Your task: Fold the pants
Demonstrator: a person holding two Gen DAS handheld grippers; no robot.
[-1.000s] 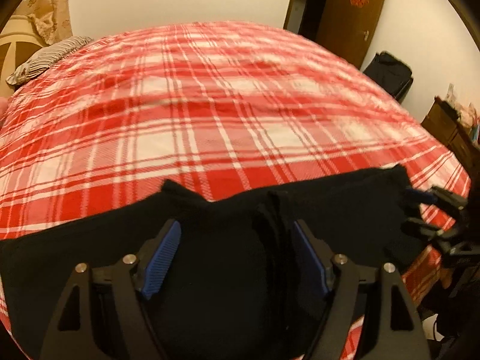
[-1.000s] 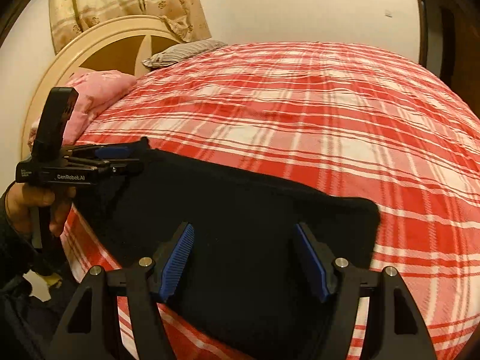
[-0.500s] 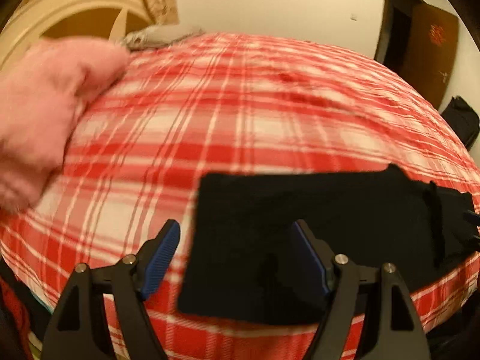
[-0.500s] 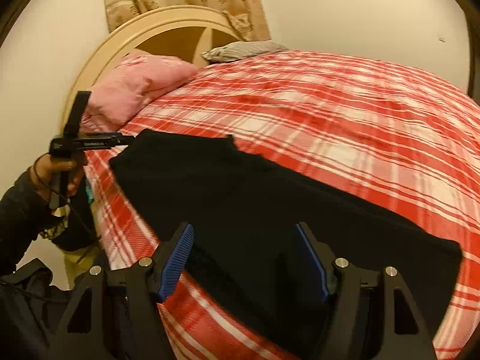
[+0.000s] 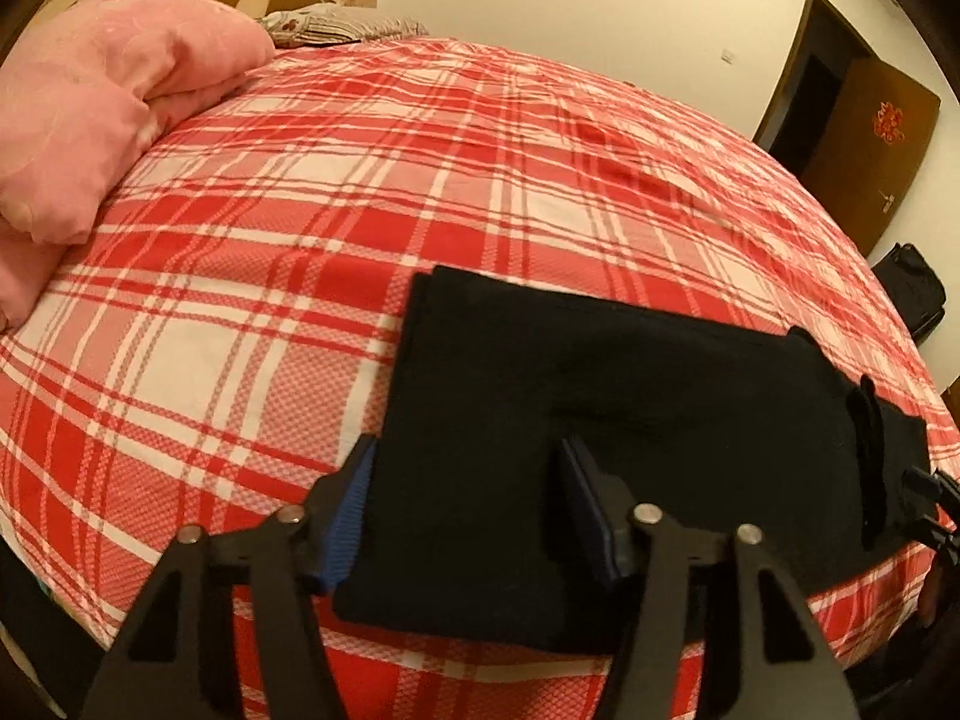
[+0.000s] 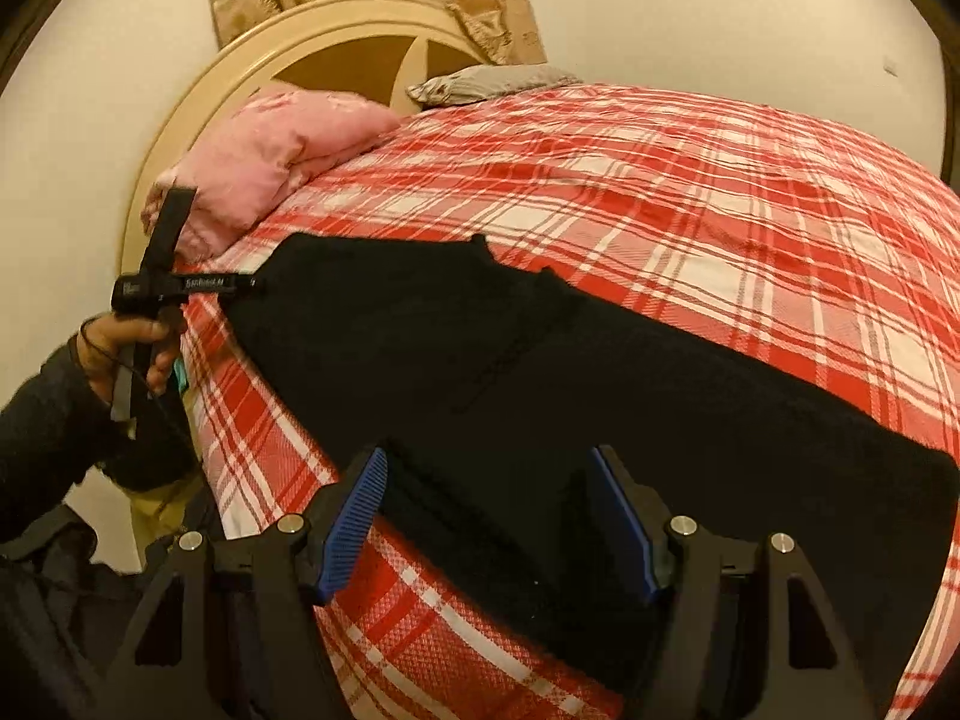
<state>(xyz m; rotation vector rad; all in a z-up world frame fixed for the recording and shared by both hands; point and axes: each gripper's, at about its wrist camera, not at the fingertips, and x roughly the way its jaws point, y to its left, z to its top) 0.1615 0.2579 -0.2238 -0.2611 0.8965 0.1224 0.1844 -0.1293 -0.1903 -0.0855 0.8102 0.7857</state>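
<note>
Both hand-held grippers have swung toward the pillow end since a second ago. Now the black pants (image 5: 600,408) lie flat along the near edge of the bed (image 5: 420,180). Left hand-held gripper (image 5: 465,504) and right hand-held gripper (image 6: 489,516) are both wide open, holding nothing. Pants look soft, light and floppy. I would pinch the corners at one end.

Your pants (image 5: 600,396): matt black cloth, soft-looking. Bedspread (image 5: 270,252): woven check cloth w/ fine texture. Gripper pads (image 6: 354,522): ribbed blue; screws look metal. Pink pillow (image 5: 90,96): smooth cloth.
</note>
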